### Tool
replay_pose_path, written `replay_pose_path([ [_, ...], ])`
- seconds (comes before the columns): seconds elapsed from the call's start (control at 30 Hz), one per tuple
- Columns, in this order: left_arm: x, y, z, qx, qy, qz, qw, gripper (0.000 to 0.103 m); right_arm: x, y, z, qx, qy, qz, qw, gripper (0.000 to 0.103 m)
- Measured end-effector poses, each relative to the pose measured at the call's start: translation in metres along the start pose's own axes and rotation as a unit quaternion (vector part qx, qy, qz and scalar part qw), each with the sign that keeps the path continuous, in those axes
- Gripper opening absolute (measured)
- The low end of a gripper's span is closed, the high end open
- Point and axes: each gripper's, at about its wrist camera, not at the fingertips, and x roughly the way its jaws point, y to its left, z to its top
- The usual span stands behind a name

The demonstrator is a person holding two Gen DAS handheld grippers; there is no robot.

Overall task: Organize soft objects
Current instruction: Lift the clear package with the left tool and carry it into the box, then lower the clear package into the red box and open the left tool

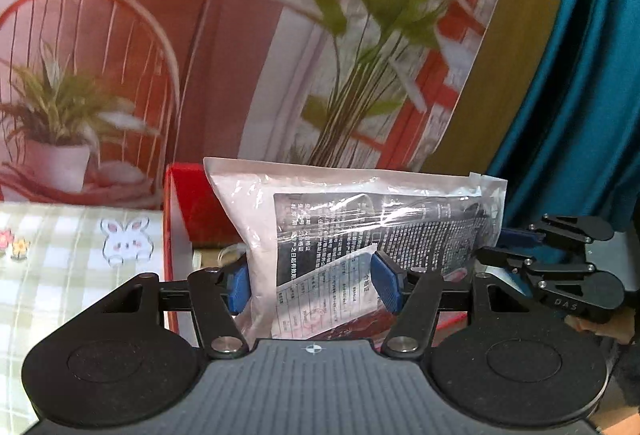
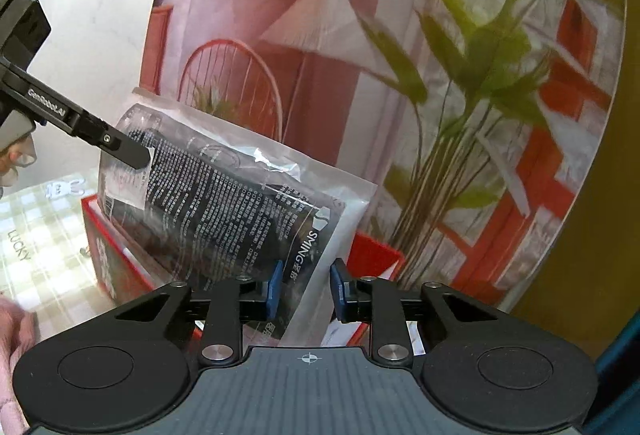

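Note:
A clear plastic bag with a dark, printed soft item inside stands upright in a red box. My left gripper is shut on it: one blue pad lies against the bag's back edge and the other on its printed face. In the right wrist view the same bag leans over the red box, with a left finger laid on its upper corner. My right gripper straddles the bag's thin lower corner with narrow jaws, the pads still apart from the film. From the left wrist view it sits at the bag's right edge.
A green checked tablecloth with rabbit prints covers the table left of the box. A printed backdrop of a chair and plants stands close behind. A teal curtain hangs at the right. Pink fluffy fabric lies at the near left.

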Motion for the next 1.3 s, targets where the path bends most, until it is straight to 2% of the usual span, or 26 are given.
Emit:
replay_pose_path([
  [0.27, 0.012, 0.016, -0.018, -0.015, 0.039, 0.003, 0.9991, 0.063, 0.016, 0.006, -0.021, 0.031, 0.029, 0.023, 0.999, 0.022],
  [0.47, 0.011, 0.023, -0.021, -0.024, 0.049, -0.007, 0.9985, 0.065, 0.017, 0.007, -0.031, 0.043, 0.047, 0.038, 0.997, 0.019],
  [0.6, -0.002, 0.03, -0.017, -0.051, 0.03, -0.018, 0.9981, 0.074, 0.014, 0.007, -0.035, 0.046, 0.052, 0.04, 0.997, 0.017],
  [0.77, -0.023, 0.037, -0.006, -0.093, -0.013, -0.017, 0.9954, 0.074, 0.012, 0.007, -0.036, 0.048, 0.052, 0.038, 0.997, 0.017],
  [0.93, -0.033, 0.038, 0.007, -0.109, -0.057, -0.003, 0.9924, 0.068, 0.011, 0.008, -0.036, 0.049, 0.052, 0.036, 0.997, 0.017],
  [0.97, -0.031, 0.035, 0.009, -0.101, -0.055, 0.006, 0.9933, 0.066, 0.011, 0.008, -0.036, 0.049, 0.052, 0.035, 0.997, 0.017],
  [1.03, -0.025, 0.028, 0.011, -0.085, -0.041, 0.03, 0.9951, 0.054, 0.01, 0.008, -0.035, 0.05, 0.052, 0.034, 0.997, 0.017],
  [1.1, -0.016, 0.023, 0.008, -0.074, -0.022, 0.044, 0.9961, 0.049, 0.011, 0.009, -0.035, 0.051, 0.053, 0.034, 0.997, 0.017],
  [1.2, -0.009, 0.022, 0.0, -0.063, -0.009, 0.063, 0.996, 0.049, 0.01, 0.009, -0.036, 0.052, 0.055, 0.031, 0.997, 0.017],
  [1.3, -0.011, 0.028, -0.004, -0.068, -0.006, 0.059, 0.9959, 0.047, 0.01, 0.005, -0.036, 0.065, 0.06, 0.032, 0.996, 0.02],
])
